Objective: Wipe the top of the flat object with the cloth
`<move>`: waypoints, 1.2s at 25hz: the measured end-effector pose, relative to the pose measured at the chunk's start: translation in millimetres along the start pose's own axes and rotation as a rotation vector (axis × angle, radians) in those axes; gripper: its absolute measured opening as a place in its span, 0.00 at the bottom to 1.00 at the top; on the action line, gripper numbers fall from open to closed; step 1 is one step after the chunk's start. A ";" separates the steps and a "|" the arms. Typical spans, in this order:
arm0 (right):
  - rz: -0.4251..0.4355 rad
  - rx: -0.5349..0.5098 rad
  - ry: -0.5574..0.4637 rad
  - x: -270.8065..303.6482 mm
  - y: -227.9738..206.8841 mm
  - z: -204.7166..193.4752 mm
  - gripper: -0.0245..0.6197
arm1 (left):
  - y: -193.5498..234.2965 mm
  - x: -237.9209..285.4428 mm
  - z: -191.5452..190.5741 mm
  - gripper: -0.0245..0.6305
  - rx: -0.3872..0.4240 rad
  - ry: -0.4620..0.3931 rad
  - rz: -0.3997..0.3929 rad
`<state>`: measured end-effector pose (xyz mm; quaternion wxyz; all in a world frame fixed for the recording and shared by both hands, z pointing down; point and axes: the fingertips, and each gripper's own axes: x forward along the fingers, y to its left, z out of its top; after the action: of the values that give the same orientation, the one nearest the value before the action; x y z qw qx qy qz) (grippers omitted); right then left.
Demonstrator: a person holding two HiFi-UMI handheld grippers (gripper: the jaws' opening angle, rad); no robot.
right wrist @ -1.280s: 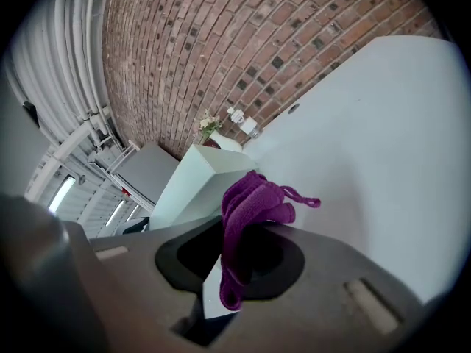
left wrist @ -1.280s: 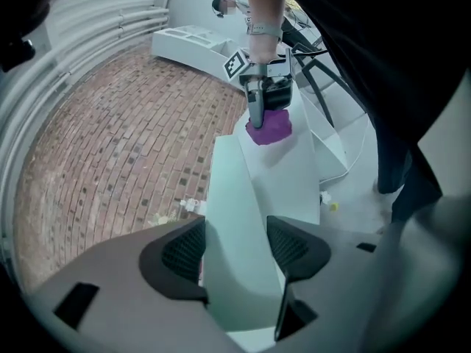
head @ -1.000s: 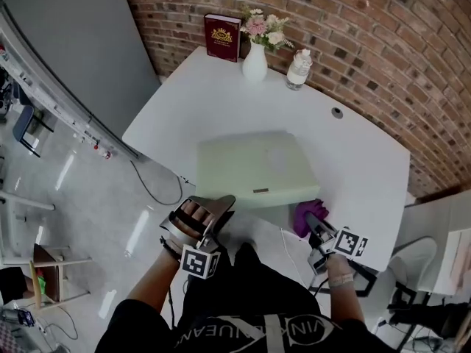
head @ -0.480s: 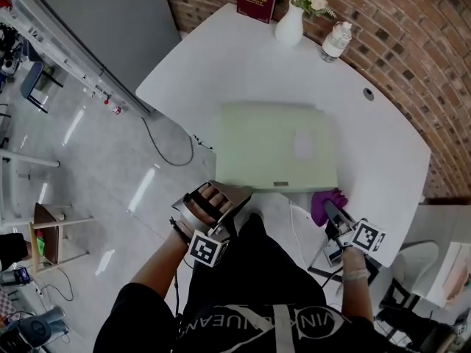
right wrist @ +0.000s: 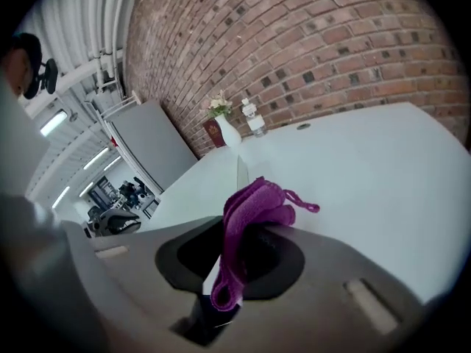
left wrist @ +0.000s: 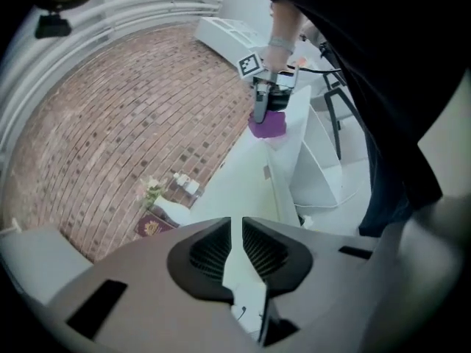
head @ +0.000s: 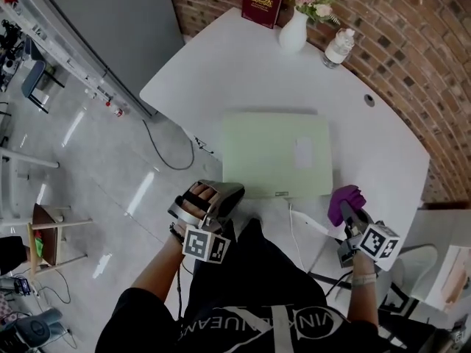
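Note:
The flat object is a pale green slab lying on the white table. My right gripper is shut on the purple cloth, just right of the slab's near right corner and off its top. In the right gripper view the cloth bunches between the jaws and hangs over them. My left gripper hovers off the table's near edge, left of the slab's near left corner. Its jaws have just been closing and stand almost together with nothing between them. The left gripper view also catches the cloth.
At the table's far edge by the brick wall stand a dark red book, a white vase of flowers and a clear bottle. A cable hole sits at the right. A white cable hangs below the near edge.
The right gripper has carried the cloth a little to the right, away from the slab's near corner. The left gripper has rolled and edged closer to the table's near edge.

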<state>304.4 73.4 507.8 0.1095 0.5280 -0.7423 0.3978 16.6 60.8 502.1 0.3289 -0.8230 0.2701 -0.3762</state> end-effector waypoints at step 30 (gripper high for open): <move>0.584 -0.369 0.263 233.1 294.8 82.2 0.14 | 52.9 44.3 -119.0 0.50 -1.629 0.035 -0.172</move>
<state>-28.8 -109.9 449.4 0.1791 0.2098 -0.9005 0.3362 -63.3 -43.9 541.8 -0.4063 -0.8157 0.3997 -0.0990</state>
